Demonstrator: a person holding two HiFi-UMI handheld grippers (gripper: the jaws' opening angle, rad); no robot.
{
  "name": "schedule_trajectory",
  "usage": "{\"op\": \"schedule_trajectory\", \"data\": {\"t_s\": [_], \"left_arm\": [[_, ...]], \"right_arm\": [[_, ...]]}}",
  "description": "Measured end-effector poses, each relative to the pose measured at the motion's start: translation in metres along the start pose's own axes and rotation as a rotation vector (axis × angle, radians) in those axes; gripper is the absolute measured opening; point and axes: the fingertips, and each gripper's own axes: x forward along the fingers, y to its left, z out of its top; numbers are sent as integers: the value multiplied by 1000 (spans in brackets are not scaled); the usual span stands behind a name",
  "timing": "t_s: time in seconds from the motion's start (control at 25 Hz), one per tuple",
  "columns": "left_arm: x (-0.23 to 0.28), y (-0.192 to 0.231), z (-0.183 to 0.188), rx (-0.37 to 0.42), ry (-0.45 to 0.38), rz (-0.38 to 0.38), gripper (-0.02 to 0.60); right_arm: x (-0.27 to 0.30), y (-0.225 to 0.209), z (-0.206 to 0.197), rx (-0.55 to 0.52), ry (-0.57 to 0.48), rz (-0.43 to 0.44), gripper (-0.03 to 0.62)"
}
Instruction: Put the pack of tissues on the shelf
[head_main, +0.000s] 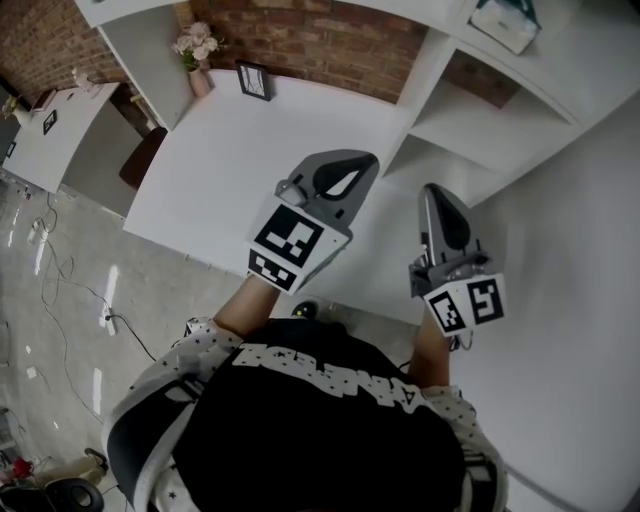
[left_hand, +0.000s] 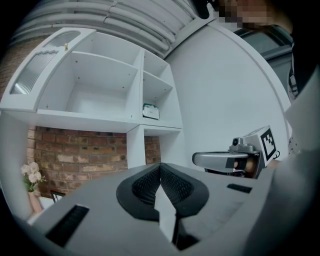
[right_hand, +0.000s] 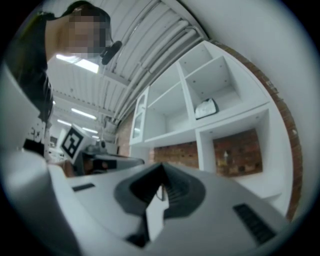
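Note:
The pack of tissues (head_main: 505, 22) lies in a compartment of the white shelf (head_main: 470, 120) at the top right of the head view. It also shows as a small pale pack (left_hand: 150, 111) in the left gripper view and as a pack (right_hand: 205, 107) in the right gripper view. My left gripper (head_main: 345, 165) is held over the white table, shut, with nothing between its jaws (left_hand: 160, 167). My right gripper (head_main: 437, 195) is beside it, closer to the shelf, also shut and empty (right_hand: 161, 167). Both are well short of the pack.
On the white table (head_main: 220, 180), a vase of flowers (head_main: 197, 50) and a small picture frame (head_main: 253, 80) stand by the brick wall. A second desk (head_main: 50, 130) and floor cables (head_main: 60, 270) are at left. A white wall (head_main: 580, 300) is at right.

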Motion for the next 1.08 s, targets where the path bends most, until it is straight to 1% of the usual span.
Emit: {"op": "schedule_trajectory", "data": {"t_s": [0.24,0.56,0.76,1.08], "left_arm": [[-4,4,0,14,8,29,35],[-26,20,3,26,4,104,35],[-36,27,5,31,8,139,35],[-44,31,6,31,8,168,35]], "right_arm": [[4,3,-3,16,-1,33,29],[20,21,-3,23,-15,101,31],[28,27,-4,34,-21,130,29],[30,32,-3,38,-22,145,31]]}}
